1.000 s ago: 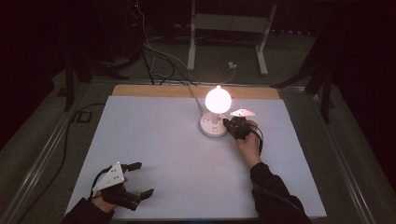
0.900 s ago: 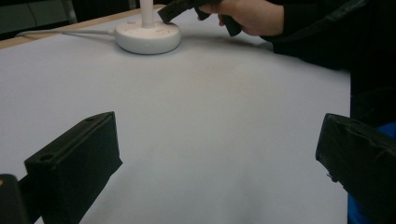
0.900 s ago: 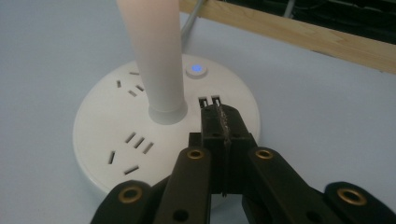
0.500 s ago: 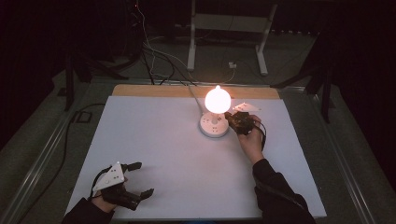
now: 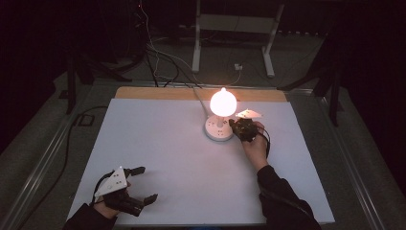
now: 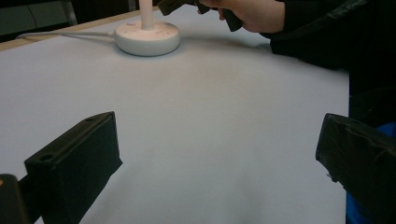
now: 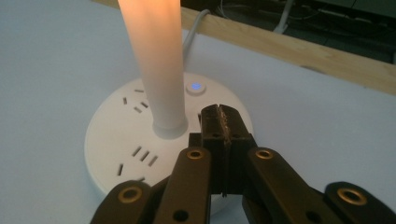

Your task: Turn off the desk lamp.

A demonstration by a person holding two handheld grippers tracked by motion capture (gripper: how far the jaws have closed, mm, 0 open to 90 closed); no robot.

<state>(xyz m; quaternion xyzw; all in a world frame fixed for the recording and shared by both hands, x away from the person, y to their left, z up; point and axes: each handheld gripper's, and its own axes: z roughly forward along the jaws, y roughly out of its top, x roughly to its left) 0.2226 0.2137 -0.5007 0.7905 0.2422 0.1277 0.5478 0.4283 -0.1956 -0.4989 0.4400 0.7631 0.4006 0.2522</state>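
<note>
White sheeting covers the table (image 5: 158, 143), with a strip of bare wood along the far edge. Near the far middle stands a lamp (image 5: 222, 102): a round white base (image 5: 218, 130) dotted with socket slots, a pale stem rising straight up from its centre, and a glowing bulb on top. Its long axis is vertical, the bulb pointing up. A white cable (image 5: 198, 98) leaves the base toward the far edge. In the right gripper view a small button (image 7: 195, 87) glows blue on the base just beyond the stem (image 7: 154, 60).

The right gripper (image 5: 243, 128) is at the base's right side, held in the person's right hand (image 5: 255, 146). Its jaws are pressed fully together with nothing between them, and their tips lie over the top of the base, just beside the stem; whether they touch the base I cannot tell.

The left gripper (image 5: 143, 184) rests at the near left of the table, well apart from the lamp. Its jaws are spread wide and hold nothing, pointing across the sheet toward the lamp.
</note>
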